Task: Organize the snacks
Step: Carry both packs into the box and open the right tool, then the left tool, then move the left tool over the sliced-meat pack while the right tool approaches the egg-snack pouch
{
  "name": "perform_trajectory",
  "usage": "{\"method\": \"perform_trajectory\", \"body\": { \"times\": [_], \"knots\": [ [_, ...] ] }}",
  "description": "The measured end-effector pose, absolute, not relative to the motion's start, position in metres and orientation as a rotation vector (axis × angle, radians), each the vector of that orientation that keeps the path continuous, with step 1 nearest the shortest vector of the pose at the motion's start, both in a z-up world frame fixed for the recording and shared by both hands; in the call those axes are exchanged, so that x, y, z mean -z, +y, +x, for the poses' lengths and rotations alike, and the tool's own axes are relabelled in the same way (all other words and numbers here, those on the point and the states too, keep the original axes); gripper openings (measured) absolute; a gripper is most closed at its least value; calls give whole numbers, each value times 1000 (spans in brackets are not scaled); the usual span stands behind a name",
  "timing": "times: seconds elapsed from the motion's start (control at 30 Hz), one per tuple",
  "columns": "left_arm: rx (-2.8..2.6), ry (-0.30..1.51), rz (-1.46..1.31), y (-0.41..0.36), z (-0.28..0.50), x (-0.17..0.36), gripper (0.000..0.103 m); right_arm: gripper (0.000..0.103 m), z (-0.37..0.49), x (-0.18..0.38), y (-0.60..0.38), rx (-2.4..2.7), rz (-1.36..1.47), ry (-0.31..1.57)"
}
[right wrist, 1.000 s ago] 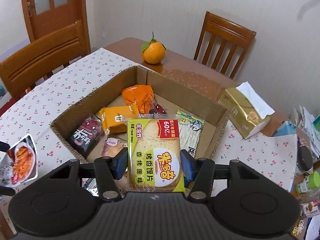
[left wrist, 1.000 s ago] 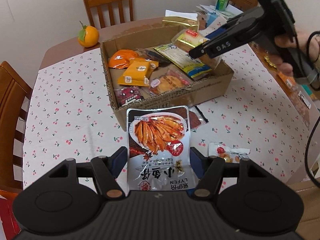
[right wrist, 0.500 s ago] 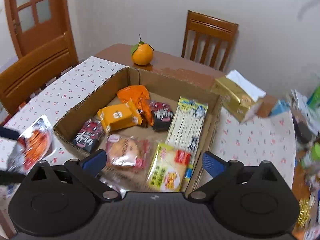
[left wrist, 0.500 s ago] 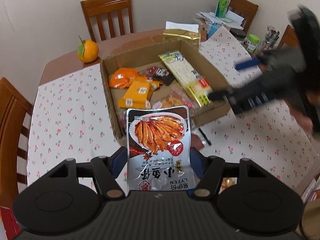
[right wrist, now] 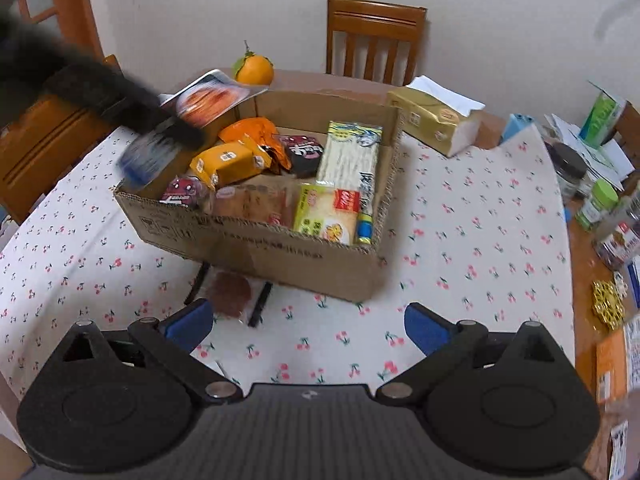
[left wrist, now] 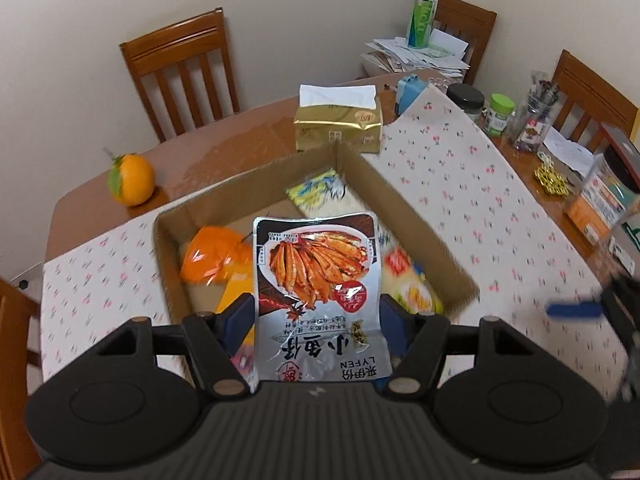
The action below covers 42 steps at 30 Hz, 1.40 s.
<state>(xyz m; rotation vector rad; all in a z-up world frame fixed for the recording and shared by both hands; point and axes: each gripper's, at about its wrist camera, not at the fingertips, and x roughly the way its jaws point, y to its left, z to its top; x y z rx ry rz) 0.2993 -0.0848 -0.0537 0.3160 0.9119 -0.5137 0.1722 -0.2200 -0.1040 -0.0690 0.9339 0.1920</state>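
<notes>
Left gripper pinches the silver fish-snack pouch between its blue pads, holding it above the cardboard box of snacks. Right gripper is spread wide with nothing between its fingers, low over the cherry-print tablecloth, just beside what looks like a round brown snack packet.

Dining room with a wooden table under plain pale walls

A brown wooden table carries a white cloth printed with small cherries, leaving the far edge and far left corner bare. Slatted wooden chairs stand round it against the cream wall; one sits at the far edge. A wooden door frame shows at the left.
</notes>
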Motion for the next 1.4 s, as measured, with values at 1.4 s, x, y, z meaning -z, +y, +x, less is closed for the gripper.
{"method": "perform_trajectory", "body": {
  "times": [1.4],
  "knots": [
    [260, 855, 254, -70, 223, 69, 93, 103, 132, 125, -248, -289, -112, 949]
  ]
}}
